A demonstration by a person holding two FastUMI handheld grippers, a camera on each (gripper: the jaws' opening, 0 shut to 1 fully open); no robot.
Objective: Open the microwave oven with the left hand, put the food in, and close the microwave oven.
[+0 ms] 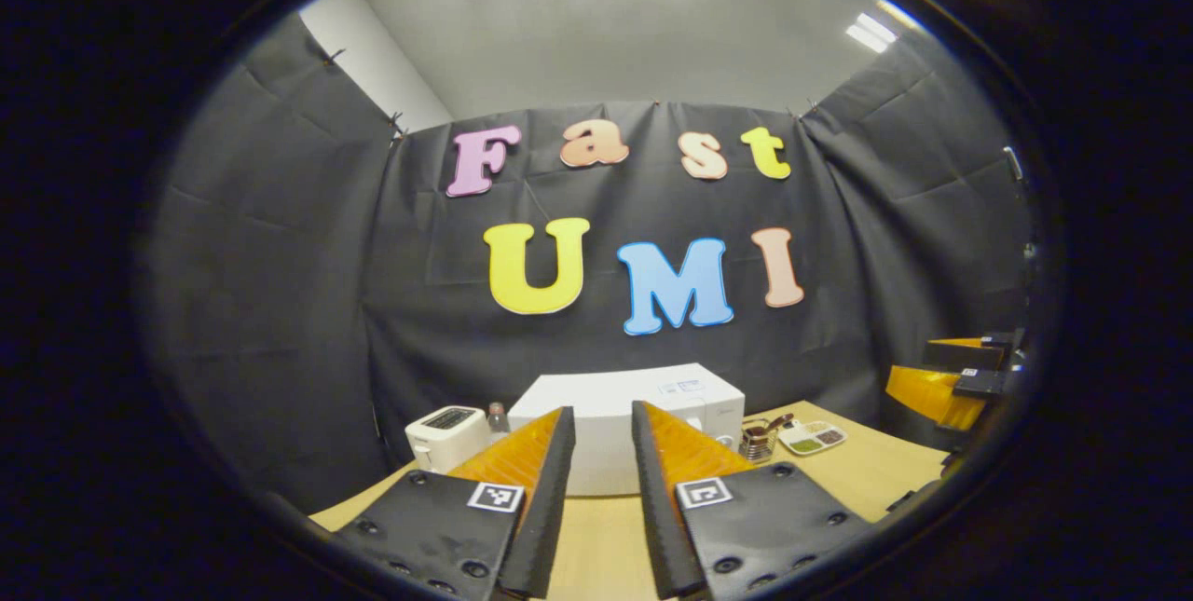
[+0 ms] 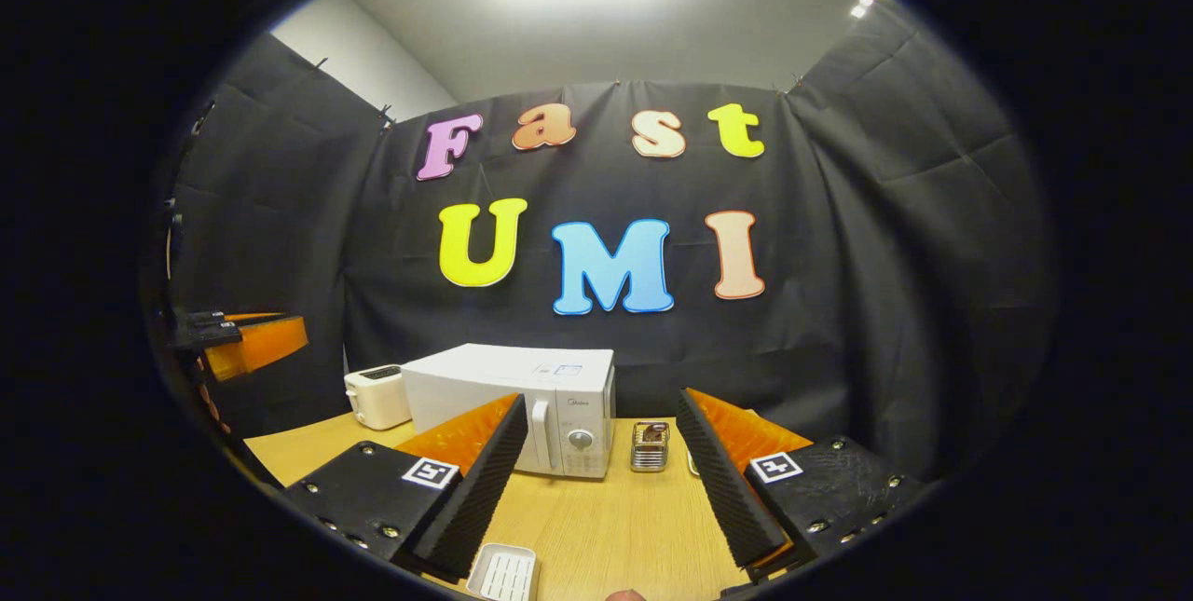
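The white microwave (image 1: 615, 396) stands shut at the back of the wooden table (image 1: 596, 545), straight ahead of my left gripper (image 1: 603, 410). That gripper is open by a narrow gap with nothing in it. In the right gripper view the microwave (image 2: 494, 377) shows its door handle (image 2: 539, 433) and a dial. My right gripper (image 2: 599, 396) is wide open and empty, well short of the microwave. A small divided plate of food (image 1: 813, 436) lies right of the microwave. Each gripper also appears in the other's view: the right gripper (image 1: 960, 377) and the left gripper (image 2: 242, 340).
A white toaster (image 1: 447, 433) and a small bottle (image 1: 498, 416) stand left of the microwave. A metal holder (image 2: 650, 445) stands just to its right. A white slotted tray (image 2: 503, 573) lies near the table's front edge, below my right gripper.
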